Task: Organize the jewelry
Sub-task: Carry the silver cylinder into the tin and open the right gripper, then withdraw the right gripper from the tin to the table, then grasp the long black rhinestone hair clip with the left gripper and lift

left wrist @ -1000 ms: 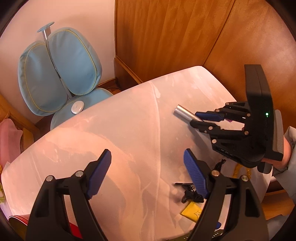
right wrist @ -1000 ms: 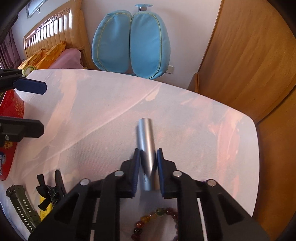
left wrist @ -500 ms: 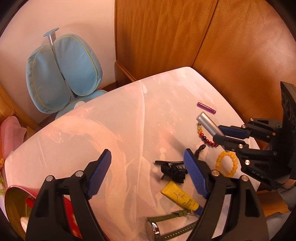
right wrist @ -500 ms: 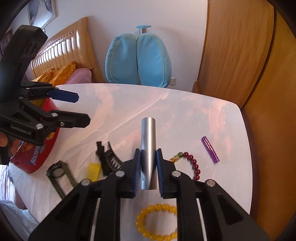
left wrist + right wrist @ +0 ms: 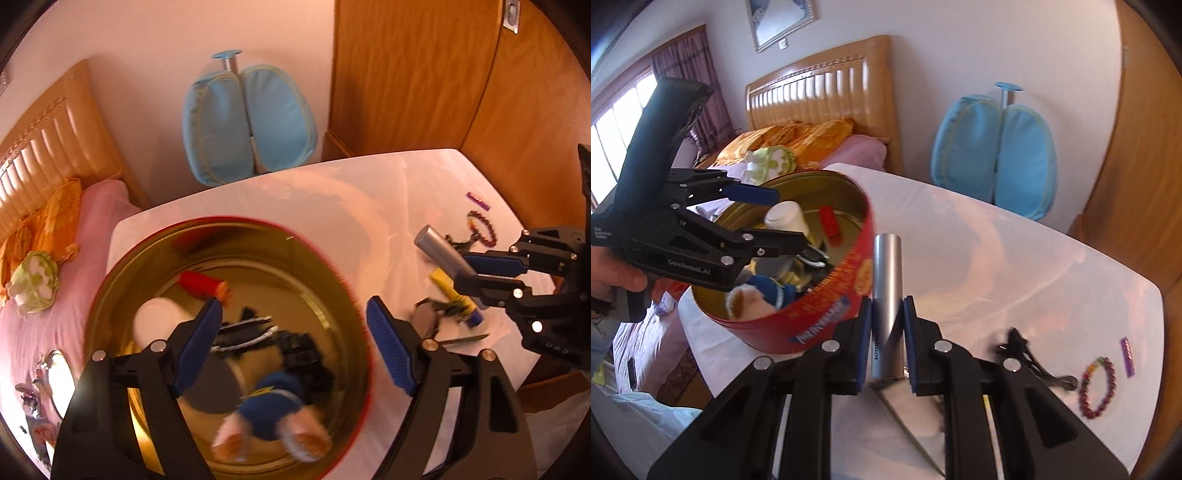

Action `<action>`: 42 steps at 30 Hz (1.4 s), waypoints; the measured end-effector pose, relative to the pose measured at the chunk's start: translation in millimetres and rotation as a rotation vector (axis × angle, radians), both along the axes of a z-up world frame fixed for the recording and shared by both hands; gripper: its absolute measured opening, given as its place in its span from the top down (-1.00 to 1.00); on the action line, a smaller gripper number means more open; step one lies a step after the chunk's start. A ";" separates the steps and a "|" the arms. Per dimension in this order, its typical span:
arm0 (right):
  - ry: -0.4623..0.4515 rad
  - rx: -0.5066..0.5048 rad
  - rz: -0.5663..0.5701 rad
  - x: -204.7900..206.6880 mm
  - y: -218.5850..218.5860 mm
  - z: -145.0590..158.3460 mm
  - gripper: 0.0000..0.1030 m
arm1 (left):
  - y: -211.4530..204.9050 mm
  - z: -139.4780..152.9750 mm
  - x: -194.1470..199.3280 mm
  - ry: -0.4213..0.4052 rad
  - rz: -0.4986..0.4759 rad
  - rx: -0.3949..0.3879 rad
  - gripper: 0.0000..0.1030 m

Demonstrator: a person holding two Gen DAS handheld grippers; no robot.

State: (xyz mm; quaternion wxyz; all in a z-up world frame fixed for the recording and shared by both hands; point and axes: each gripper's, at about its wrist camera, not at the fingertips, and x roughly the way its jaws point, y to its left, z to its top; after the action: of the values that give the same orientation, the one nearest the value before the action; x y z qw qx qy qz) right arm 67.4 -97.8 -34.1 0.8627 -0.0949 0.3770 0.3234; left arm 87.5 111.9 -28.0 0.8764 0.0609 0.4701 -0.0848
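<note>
A round red tin (image 5: 334, 267) with a gold inside sits at the white table's left end. It holds a red stick (image 5: 201, 284), a white bottle (image 5: 159, 321), black clips and a blue item. My left gripper (image 5: 291, 317) hangs open over it, nothing between its fingers. My right gripper (image 5: 886, 314) is shut on a silver tube (image 5: 886, 273), just right of the tin's wall (image 5: 820, 321). On the table lie a dark bead bracelet (image 5: 1097, 387), a purple stick (image 5: 1127, 356), a black clip (image 5: 1027, 354) and a yellow tube (image 5: 452, 291).
A blue chair (image 5: 251, 122) stands behind the table's far edge. A bed with pink sheets (image 5: 92, 229) lies to the left, wooden wardrobe panels (image 5: 424, 74) to the right. A hand (image 5: 617, 273) grips the left gripper's handle.
Both grippers swung left across the table and rose. The tin has come under the left gripper. The right gripper kept its hold on the silver tube and now sits beside the tin.
</note>
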 end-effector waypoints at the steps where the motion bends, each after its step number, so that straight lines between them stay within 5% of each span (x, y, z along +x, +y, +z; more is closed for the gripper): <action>1: 0.008 -0.008 0.025 1.7 17.7 -1.8 0.64 | 15.4 -0.8 -3.6 -0.004 0.008 -0.001 -0.53; 8: 0.103 -0.099 0.152 21.6 137.6 -32.9 0.64 | 104.1 -13.9 -9.7 0.014 0.057 -0.031 -0.53; 13: 0.094 -0.164 0.172 20.2 170.9 -41.0 0.61 | 130.9 -13.5 -5.6 0.001 0.057 -0.044 -0.53; 15: 0.083 -0.155 0.156 18.7 166.1 -38.0 0.12 | 131.8 -10.5 -1.6 -0.008 0.047 -0.060 -0.53; 16: 0.078 -0.143 0.138 19.0 160.8 -35.0 -0.28 | 130.2 -9.1 0.5 -0.008 0.037 -0.070 -0.53; 21: 0.039 -0.100 0.052 8.3 114.4 -22.0 -0.46 | 93.7 -4.5 8.2 -0.010 -0.019 -0.080 -0.53; 25: 0.015 -0.063 -0.065 0.0 53.0 -13.0 -0.85 | 43.0 -0.6 8.1 -0.005 -0.084 -0.121 -0.53; 35: 0.016 -0.009 -0.307 -39.3 -114.1 -13.7 -0.88 | -126.6 -2.2 1.2 -0.062 -0.306 -0.094 -0.53; 42: 0.062 0.054 -0.419 -45.9 -180.1 -23.0 -0.88 | -203.3 -37.7 30.8 0.020 -0.442 0.005 -0.53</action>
State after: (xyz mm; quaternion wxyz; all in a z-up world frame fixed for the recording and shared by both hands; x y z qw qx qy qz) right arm 21.6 -277.9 -57.1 0.9013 0.0187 0.4060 0.1500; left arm 118.3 -91.4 -65.7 0.8316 0.1638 0.4542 -0.2744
